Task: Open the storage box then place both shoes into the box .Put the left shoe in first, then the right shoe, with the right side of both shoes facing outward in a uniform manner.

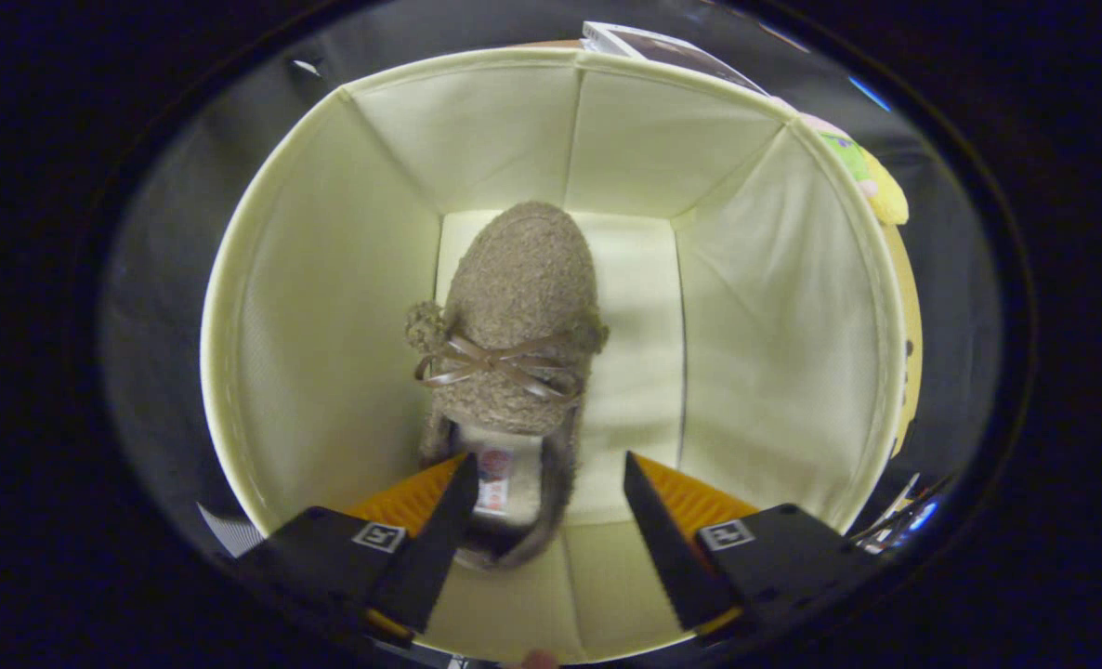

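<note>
I look straight down into the open cream fabric storage box (328,307). A fuzzy brown shoe (518,316) with a ribbon bow lies on the box floor against its left side, toe pointing away from me. Its heel opening sits between my fingers, nearer the left one. My gripper (551,478) hangs open just above the heel; the left fingertip overlaps the heel's rim and the right fingertip stands well apart from the shoe. Neither finger presses on it. The right half of the box floor (639,372) is bare.
A yellow plush toy (885,190) leans outside the box's right wall. A flat printed card or book (662,46) lies beyond the far rim. The box walls stand upright close around the gripper.
</note>
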Motion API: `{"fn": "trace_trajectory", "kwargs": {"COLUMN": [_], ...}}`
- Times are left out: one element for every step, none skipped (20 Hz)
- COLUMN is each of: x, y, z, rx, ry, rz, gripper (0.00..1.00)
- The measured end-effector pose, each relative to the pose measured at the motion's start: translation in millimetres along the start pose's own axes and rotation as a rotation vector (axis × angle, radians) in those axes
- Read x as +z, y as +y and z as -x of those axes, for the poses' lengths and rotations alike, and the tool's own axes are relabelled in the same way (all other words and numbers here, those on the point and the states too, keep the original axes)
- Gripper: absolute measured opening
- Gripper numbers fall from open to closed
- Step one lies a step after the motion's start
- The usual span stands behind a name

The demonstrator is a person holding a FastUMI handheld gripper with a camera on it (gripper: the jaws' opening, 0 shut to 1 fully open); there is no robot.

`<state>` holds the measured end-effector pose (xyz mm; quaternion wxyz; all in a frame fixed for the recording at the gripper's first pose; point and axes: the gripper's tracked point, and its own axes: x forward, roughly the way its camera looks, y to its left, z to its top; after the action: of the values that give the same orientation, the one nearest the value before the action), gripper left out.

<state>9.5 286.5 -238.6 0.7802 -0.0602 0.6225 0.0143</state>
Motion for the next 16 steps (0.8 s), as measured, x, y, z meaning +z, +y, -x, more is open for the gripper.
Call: {"fn": "trace_trajectory", "kwargs": {"x": [-2,-2,-2,-2,-2,-1,1,2,4,5,8,11,13,14,16,17], "y": [-3,-7,-11,-15,-21,-27,-33,-38,-45,-51,-58,-65,-75,-87,-98,-110], "z": [7,12,18,26,34,43,52,63,73,84,95,106,115,123,130,135], "rx": [0.003,0.008,0.013,0.015,0.012,0.011,0.009,0.008,0.004,0.002,0.002,-0.001,-0.012,-0.025,-0.035,-0.049], "ry": [-0.007,-0.017,-0.03,-0.047,-0.065,-0.085,-0.105,-0.131,-0.154,-0.179,-0.206,-0.235,-0.259,-0.283,-0.303,-0.321], "rz": [0.0,-0.005,-0.013,-0.019,-0.024,-0.028,-0.031,-0.033,-0.037,-0.042,-0.05,-0.056,-0.062,-0.07,-0.08,-0.092], "gripper": [1.0,1.0,1.0,1.0,1.0,1.0,1.0,1.0,1.0,1.0,1.0,1.0,1.0,1.0,1.0,1.0]}}
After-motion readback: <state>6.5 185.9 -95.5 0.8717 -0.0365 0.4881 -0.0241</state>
